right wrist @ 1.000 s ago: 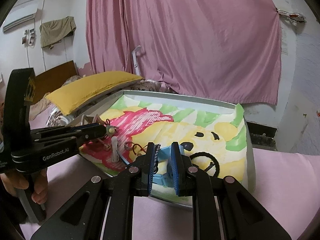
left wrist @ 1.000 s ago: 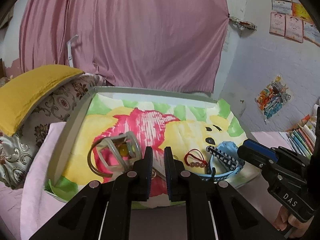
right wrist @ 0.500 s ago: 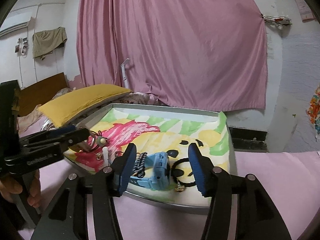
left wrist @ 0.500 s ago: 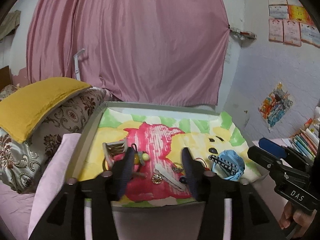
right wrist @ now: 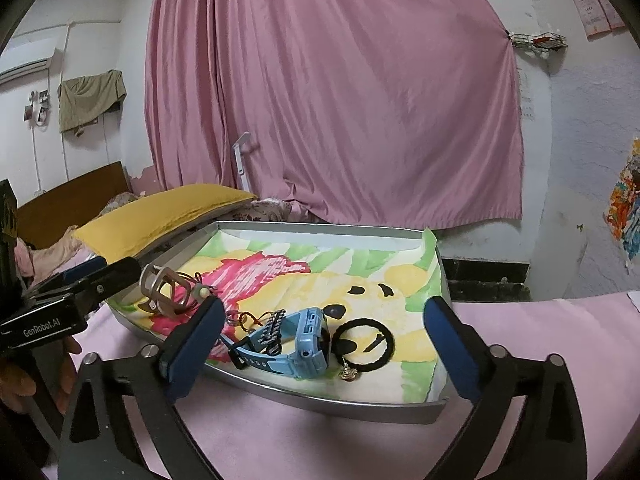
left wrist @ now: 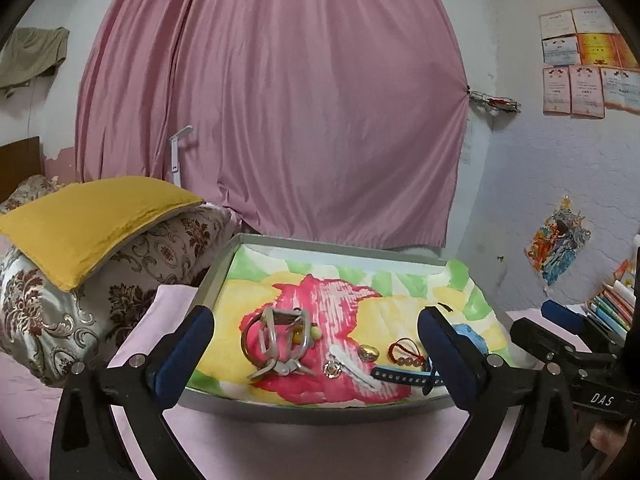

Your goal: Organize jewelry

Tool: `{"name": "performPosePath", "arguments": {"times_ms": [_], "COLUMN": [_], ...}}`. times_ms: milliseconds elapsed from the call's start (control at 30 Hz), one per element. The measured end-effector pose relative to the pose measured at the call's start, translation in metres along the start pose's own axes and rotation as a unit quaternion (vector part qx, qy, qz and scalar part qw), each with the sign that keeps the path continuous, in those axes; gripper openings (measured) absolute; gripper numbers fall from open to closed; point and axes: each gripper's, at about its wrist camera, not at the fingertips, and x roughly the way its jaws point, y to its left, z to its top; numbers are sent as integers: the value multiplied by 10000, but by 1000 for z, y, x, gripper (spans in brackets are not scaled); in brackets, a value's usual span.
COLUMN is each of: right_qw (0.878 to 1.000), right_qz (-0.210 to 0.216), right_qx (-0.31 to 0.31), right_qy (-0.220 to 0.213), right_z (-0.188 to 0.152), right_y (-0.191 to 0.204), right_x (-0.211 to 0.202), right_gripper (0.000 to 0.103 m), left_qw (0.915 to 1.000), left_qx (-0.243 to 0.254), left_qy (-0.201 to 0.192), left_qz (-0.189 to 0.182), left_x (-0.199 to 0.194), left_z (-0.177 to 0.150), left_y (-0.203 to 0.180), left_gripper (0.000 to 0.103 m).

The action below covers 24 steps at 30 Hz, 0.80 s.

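Metal tray (right wrist: pixel 280 394) sits on pink bedding, jewelry scattered inside: blue watch (right wrist: pixel 304 340) beside black ring (right wrist: pixel 364 344), silver clip (left wrist: pixel 280 340) at left. Left gripper (left wrist: pixel 316 356) and right gripper (right wrist: pixel 320 344) both gape wide, holding nothing.

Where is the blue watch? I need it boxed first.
In the right wrist view the blue watch lies near the tray's front edge, between the open right tool's fingers, left of the black hair tie.
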Motion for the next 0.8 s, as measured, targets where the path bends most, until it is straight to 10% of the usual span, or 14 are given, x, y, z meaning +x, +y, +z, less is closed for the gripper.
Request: {"name": "performPosePath", "arguments": {"times_ms": [800], "right_qw": [9992], "right_qz": [321], "right_qx": [-35], "right_qy": [-223], "right_z": [-19], "right_y": [18], "right_x": [-67], "right_gripper": [101], "left_qw": [9988], "left_qx": [315], "left_qy": [-382], "left_qz": [54], "left_x": [-75], "left_z": [-22], "left_y": [-5], "left_gripper": [102]}}
